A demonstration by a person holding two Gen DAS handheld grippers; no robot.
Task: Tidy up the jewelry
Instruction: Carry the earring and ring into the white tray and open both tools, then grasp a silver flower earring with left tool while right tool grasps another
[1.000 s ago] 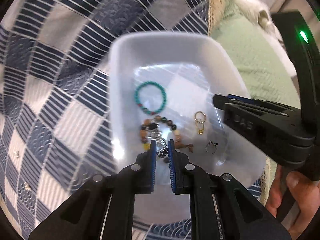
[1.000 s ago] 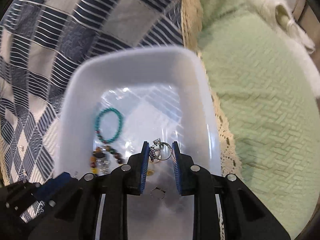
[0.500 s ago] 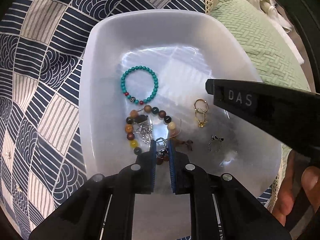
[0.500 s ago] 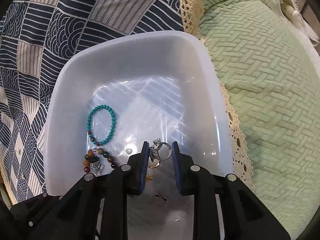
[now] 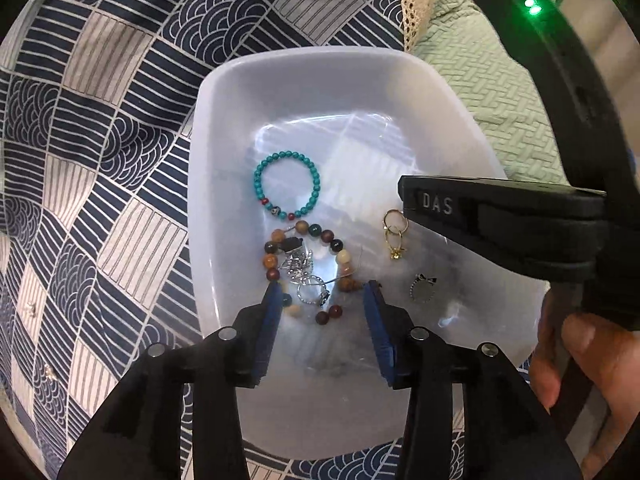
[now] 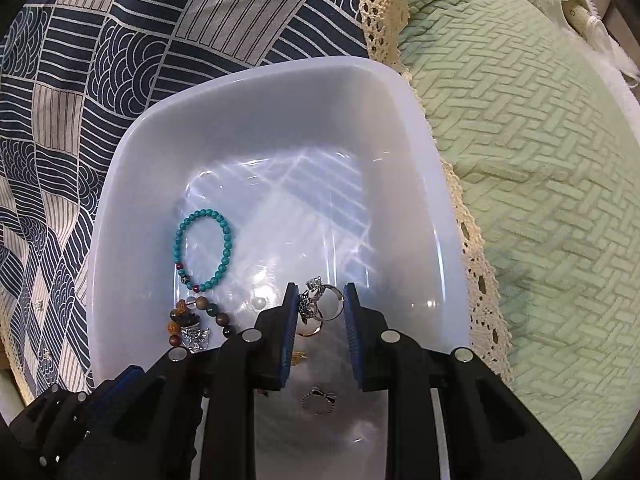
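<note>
Jewelry lies in the white plastic tub (image 5: 224,168): a turquoise bead bracelet (image 5: 286,184), then a silver ring (image 5: 313,294) between my left gripper's (image 5: 320,304) parted fingers. My right gripper (image 6: 321,307), marked "DAS", pinches a silver stone-set ring (image 6: 325,300) above the tub.

A: What lies underneath it all?
B: A navy-and-cream patchwork cloth (image 6: 120,60) of stripes and wave arcs, filling the 9 to 12 o'clock side.
A: And toward 3 o'clock?
B: A pale green woven blanket (image 6: 540,140) with a cream lace border (image 6: 476,256) where they meet. White fluffy fabric (image 6: 600,40) sits at 1 o'clock.
</note>
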